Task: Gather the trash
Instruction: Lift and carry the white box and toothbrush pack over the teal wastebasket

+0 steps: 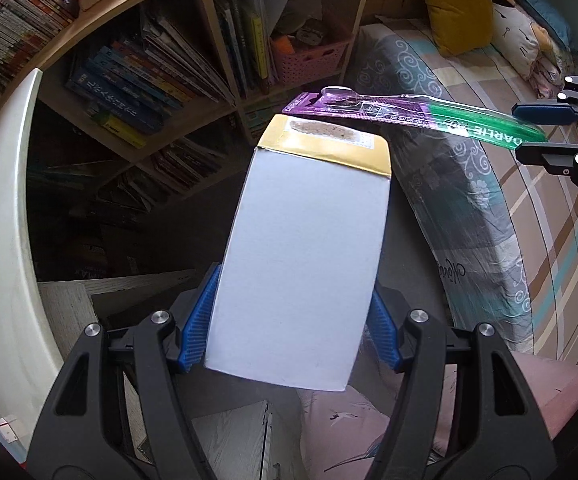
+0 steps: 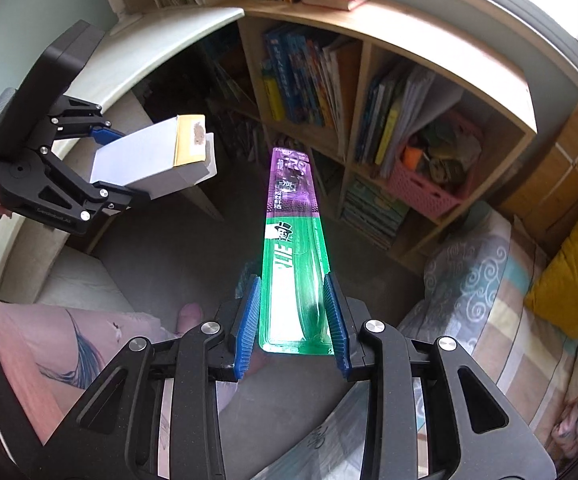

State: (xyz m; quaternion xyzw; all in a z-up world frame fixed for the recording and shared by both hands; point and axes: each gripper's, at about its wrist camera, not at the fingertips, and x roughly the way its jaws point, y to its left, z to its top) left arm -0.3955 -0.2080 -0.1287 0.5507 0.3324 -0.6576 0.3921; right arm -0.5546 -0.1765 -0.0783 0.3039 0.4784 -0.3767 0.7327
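My left gripper [image 1: 291, 336] jaws pinch the white carton [image 1: 305, 248] by its sides; my right gripper [image 2: 291, 320] clamps the toothbrush pack [image 2: 294, 256] edgewise — both jut ahead, clear (ready for binning).

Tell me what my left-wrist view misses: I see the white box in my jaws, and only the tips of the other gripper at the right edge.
Observer: The right gripper is shut on the toothbrush pack, gripping its green end.
Operator: Report my box's far end.
Observer: The white box has its end flap hanging open.
Operator: Name what's below the pack.
Observer: Bare grey floor; no bin is in view.
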